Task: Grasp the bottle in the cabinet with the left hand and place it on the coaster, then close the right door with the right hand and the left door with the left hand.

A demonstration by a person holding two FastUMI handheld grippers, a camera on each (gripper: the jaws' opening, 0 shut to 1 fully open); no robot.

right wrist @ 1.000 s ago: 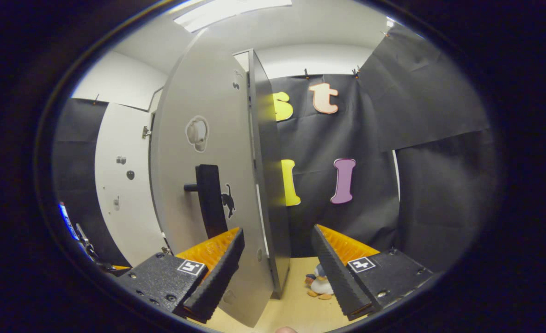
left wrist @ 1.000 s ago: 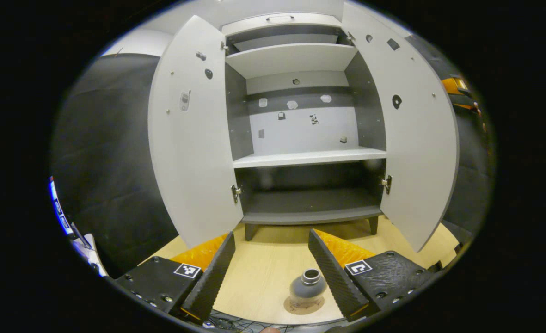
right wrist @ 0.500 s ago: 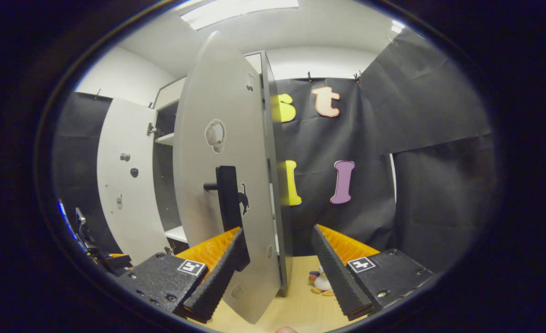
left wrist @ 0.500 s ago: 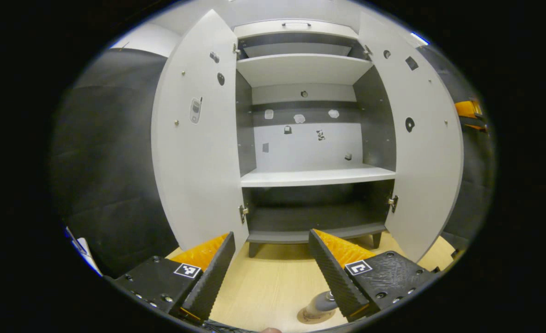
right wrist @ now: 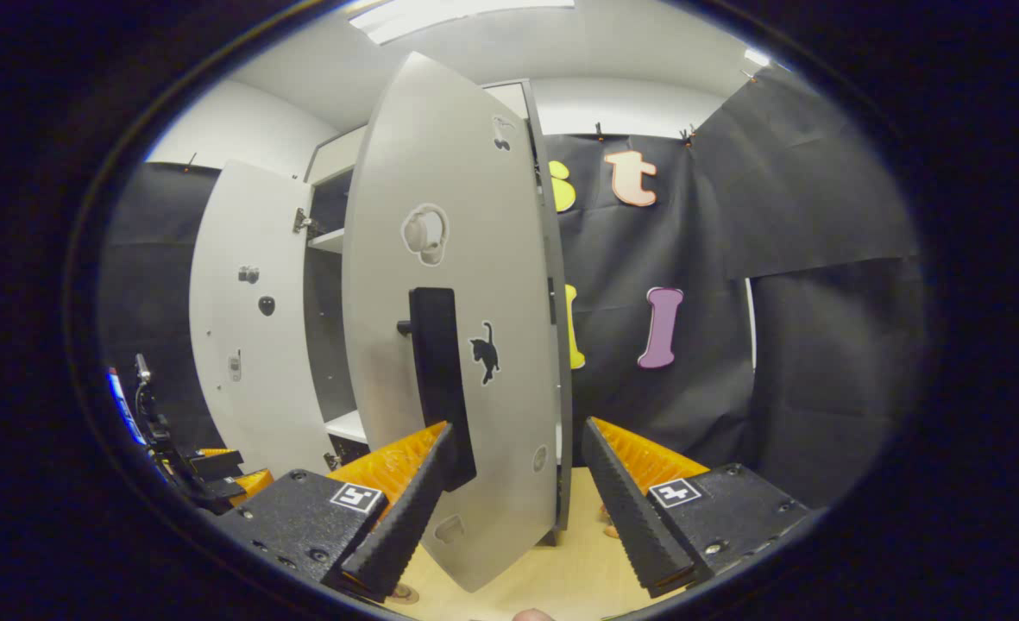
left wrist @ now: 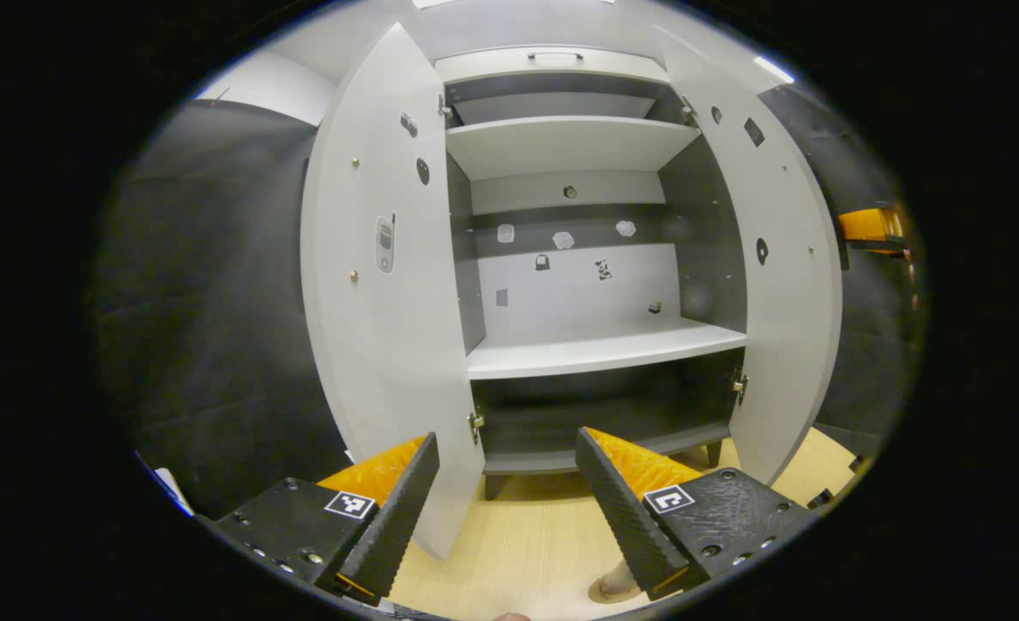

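Observation:
The grey cabinet [left wrist: 600, 349] stands with both doors ajar and bare shelves. My left gripper [left wrist: 505, 440] is open in front of it, close to the left door [left wrist: 380, 285], holding nothing. Low at the view's edge, the grey bottle [left wrist: 619, 573] stands on the round coaster [left wrist: 600, 592], mostly hidden behind one finger. In the right gripper view my right gripper [right wrist: 518, 429] is open against the outer face of the right door [right wrist: 492, 259], one finger lying beside the black handle [right wrist: 436, 362]. That door is partly swung in.
The cabinet stands on a light wooden tabletop [left wrist: 526, 543] with black cloth walls around it. The right door's inner face [left wrist: 785, 285] stands at the right of the left gripper view. The left door [right wrist: 233, 319] and the other gripper [right wrist: 207, 466] show far left in the right gripper view.
The right door has swung inward, pushed by my right gripper. My left gripper has lifted and drifted left toward the left door, so the bottle and coaster slid to the bottom edge of its view.

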